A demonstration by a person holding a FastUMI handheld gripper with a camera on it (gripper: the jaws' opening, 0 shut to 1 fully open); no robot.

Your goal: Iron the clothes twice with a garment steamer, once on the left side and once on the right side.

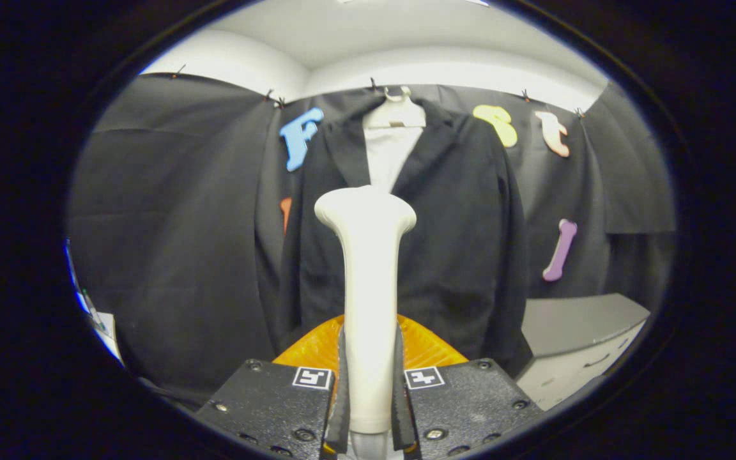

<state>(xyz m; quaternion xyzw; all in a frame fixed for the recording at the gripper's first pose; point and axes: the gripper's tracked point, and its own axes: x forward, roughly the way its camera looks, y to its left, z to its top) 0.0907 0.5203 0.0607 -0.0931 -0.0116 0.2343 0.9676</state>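
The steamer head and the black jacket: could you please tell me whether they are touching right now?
Cannot tell. In the gripper view the steamer head overlaps the jacket head-on, so any gap is hidden. The gripper is shut on the steamer handle.

Gripper (368,409) held level, pointing straight ahead. Fingers (341,399) closed in from both sides, pressing on the steamer handle (368,306) that stands upright between them

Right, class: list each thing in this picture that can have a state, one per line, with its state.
Claw: shut on the garment steamer's handle, both fingers pressing its sides.
Garment steamer: held upright, head up, in front of the jacket; contact cannot be told.
Jacket: hanging on a hanger against the wall, front open.
Cabinet: drawer closed.
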